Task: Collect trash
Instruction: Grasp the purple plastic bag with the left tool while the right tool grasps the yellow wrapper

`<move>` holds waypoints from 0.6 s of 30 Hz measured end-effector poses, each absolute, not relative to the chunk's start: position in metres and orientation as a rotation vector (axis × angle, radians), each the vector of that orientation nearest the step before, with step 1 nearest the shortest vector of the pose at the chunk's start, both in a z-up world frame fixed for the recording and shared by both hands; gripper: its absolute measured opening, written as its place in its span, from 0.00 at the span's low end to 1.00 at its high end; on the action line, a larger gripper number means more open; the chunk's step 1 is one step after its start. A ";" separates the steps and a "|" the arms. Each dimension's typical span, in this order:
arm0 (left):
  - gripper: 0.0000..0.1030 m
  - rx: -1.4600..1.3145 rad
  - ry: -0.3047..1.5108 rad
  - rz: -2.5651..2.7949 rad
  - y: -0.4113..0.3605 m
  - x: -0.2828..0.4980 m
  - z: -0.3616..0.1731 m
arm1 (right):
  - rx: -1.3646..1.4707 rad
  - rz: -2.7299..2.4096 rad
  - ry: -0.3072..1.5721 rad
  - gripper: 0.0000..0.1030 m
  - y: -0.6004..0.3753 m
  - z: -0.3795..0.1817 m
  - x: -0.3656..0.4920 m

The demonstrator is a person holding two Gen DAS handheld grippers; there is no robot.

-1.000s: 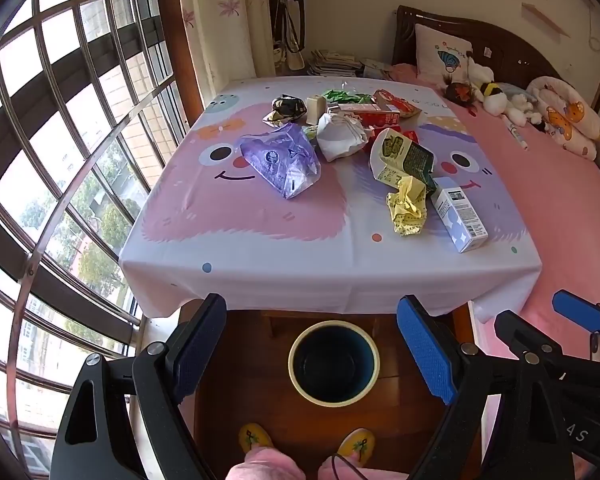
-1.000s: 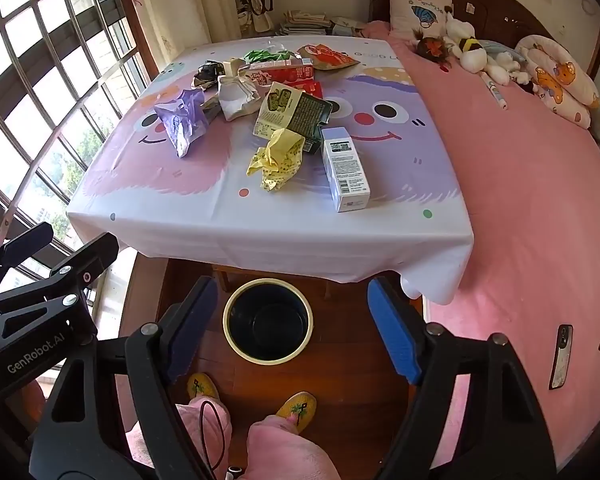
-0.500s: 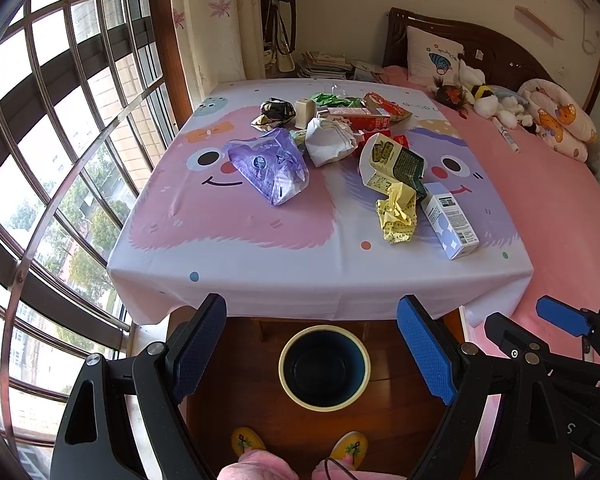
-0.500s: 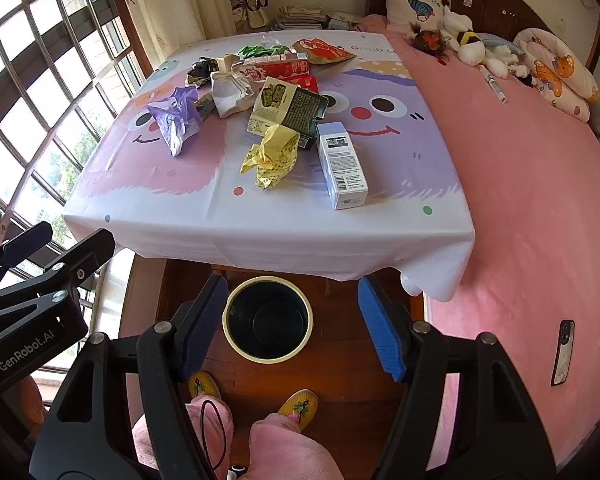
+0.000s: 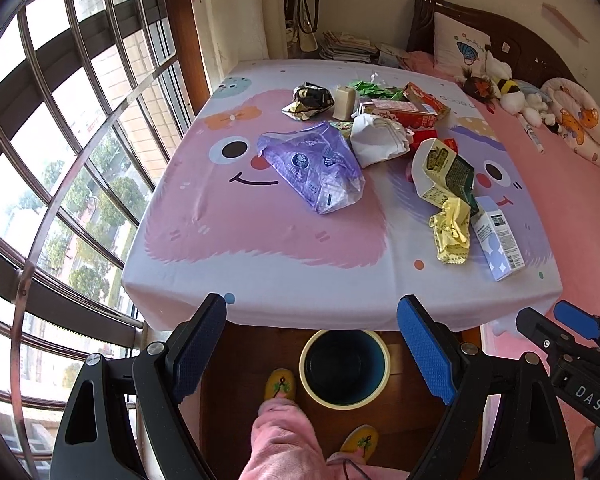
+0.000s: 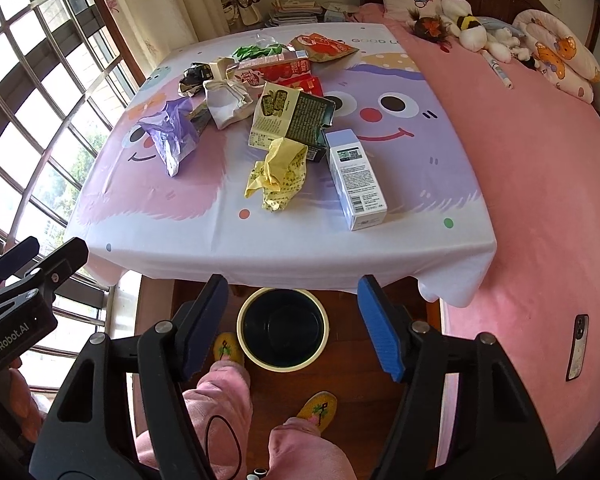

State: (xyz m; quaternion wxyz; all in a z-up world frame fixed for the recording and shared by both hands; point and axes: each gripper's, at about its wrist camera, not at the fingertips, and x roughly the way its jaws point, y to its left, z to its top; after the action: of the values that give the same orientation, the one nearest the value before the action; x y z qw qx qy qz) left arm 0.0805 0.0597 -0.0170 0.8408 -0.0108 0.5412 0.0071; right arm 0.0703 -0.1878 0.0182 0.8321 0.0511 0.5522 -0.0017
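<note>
Seen from the left wrist, the left gripper [image 5: 314, 338] hangs with jaws wide and nothing between them, above a round bin [image 5: 345, 367] on the floor at the near edge of a cloth-covered table [image 5: 260, 280]. Beyond the bin, a purple bag [image 5: 316, 168] lies mid-table among other wrappers.

Seen from the right wrist, the right gripper [image 6: 294, 318] has just narrowed slightly, wide and empty above the same bin [image 6: 282, 327]. Past it lie a crumpled yellow wrapper [image 6: 278, 178] and a white box [image 6: 356, 180].
</note>
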 end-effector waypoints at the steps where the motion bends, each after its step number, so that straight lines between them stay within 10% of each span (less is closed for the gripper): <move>1: 0.87 -0.035 1.149 0.013 0.066 0.093 -0.020 | 0.107 -0.010 1.174 0.63 -0.186 0.016 0.076; 18: 0.87 -0.115 1.359 -0.228 0.075 0.310 -0.073 | 0.300 -0.170 1.292 0.63 -0.173 -0.067 0.217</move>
State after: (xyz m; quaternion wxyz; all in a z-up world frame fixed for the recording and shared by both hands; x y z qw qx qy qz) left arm 0.3097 0.0751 -0.0729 0.7702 -0.0531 0.6268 -0.1050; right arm 0.2174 -0.1730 -0.0669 0.7848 0.1393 0.5988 -0.0788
